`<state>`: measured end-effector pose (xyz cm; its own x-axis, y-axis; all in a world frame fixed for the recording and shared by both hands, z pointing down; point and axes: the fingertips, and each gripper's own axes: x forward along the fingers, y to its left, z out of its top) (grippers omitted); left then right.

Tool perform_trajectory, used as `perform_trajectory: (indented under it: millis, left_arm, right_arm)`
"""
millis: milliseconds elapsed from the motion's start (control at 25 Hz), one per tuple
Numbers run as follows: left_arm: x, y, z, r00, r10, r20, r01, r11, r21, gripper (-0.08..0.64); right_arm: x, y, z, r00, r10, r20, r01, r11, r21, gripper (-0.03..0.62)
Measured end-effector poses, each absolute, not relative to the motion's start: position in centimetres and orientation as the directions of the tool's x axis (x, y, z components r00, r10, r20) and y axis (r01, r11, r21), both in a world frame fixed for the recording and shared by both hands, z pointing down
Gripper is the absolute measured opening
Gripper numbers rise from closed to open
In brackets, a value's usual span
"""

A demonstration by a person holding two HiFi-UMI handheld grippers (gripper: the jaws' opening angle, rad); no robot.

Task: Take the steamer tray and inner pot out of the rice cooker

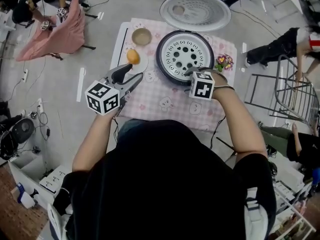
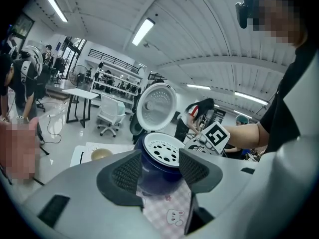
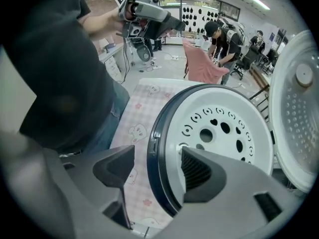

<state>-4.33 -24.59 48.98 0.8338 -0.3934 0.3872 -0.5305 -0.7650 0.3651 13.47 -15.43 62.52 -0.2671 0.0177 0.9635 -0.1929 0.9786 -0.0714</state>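
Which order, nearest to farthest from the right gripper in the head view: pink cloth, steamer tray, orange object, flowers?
1. steamer tray: in the cooker, the right gripper is at its near rim.
2. flowers: just right of the cooker, on the mat.
3. orange object: left of the cooker.
4. pink cloth: far upper left, off the table.

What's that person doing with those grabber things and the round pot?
A person is starting to empty an open rice cooker. The right gripper is open, its jaws astride the near rim, one over the white steamer tray inside. The left gripper is open and empty, held back above the table.
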Motion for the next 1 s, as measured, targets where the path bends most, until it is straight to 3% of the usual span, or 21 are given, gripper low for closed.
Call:
perform_trajectory:
  millis: [200, 440, 640, 1000]
  left_arm:
    - [-4.5, -24.7, 49.2, 0.837, -0.386, 0.388, -0.525, -0.766, 0.371, 0.25]
    - [-5.0, -25.0, 49.1, 0.834, -0.395, 0.386, -0.532, -0.761, 0.37, 0.247]
    - [-4.4, -24.5, 49.4, 0.839, -0.382, 0.387, -0.521, -0.769, 0.371, 0.247]
    - [-4.3, -24.2, 49.0, 0.841, -0.376, 0.388, -0.515, -0.776, 0.364, 0.246]
  right_arm:
    - [13.7, -15.1, 63.4, -0.215, 0.079, 0.973, -0.152, 0.982, -0.113, 0.291]
    - [13.7, -14.9, 63.3, -0.192, 0.091, 0.977, -0.123, 0.986, -0.116, 0.225]
    - [13.9, -14.8, 62.5, -0.187, 0.106, 0.977, -0.108, 0.986, -0.128, 0.219]
    - [14.2, -15.8, 60.7, -0.188, 0.049, 0.981, -0.118, 0.99, -0.072, 0.133]
